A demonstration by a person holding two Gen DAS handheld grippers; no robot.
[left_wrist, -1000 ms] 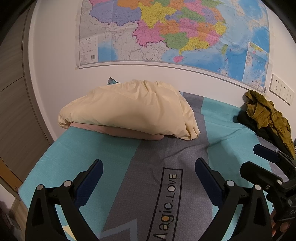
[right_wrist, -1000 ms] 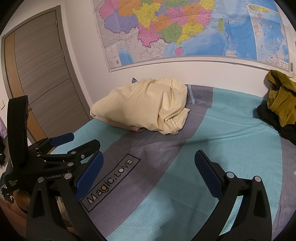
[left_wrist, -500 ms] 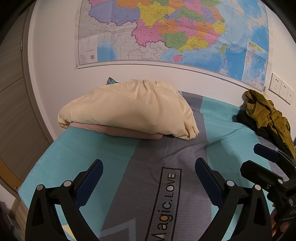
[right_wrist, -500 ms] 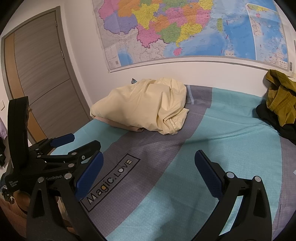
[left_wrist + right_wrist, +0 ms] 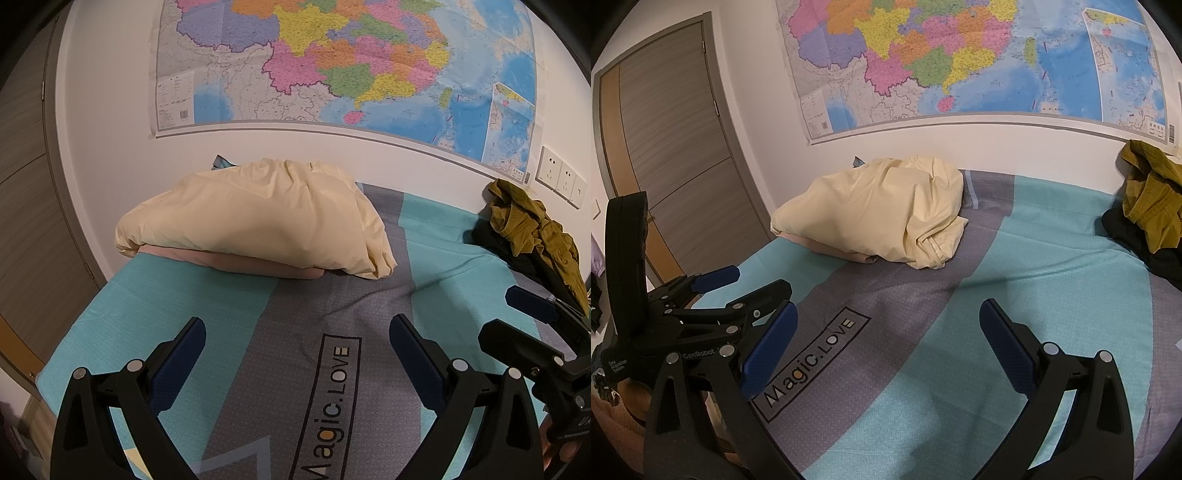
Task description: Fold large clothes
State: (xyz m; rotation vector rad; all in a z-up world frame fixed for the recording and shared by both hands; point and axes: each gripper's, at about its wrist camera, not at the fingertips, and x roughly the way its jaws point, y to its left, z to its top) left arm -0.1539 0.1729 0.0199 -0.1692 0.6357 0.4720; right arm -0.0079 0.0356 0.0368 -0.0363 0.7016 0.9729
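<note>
Both grippers, left gripper (image 5: 295, 343) and right gripper (image 5: 886, 321), gape wide (nothing held) above bedspread (image 5: 332, 306).

The bedspread (image 5: 155, 317) under both claws runs in teal and grey bands, with "Magic.LOVE" in a black-outlined box just ahead of the left claw (image 5: 295, 347), black-framed with blue pads. The right claw (image 5: 886, 332) is coloured alike. Beyond them a pale yellow bundle (image 5: 258, 218) lies on a pink fold (image 5: 236, 260). Far to the right of both claws, an olive garment (image 5: 535, 225) tops a black one (image 5: 1137, 243). The map (image 5: 960, 55) above is blue sea with pink, yellow, green, orange and purple regions. Left of the claws, the door (image 5: 665, 147) is grey-brown woodgrain.
</note>
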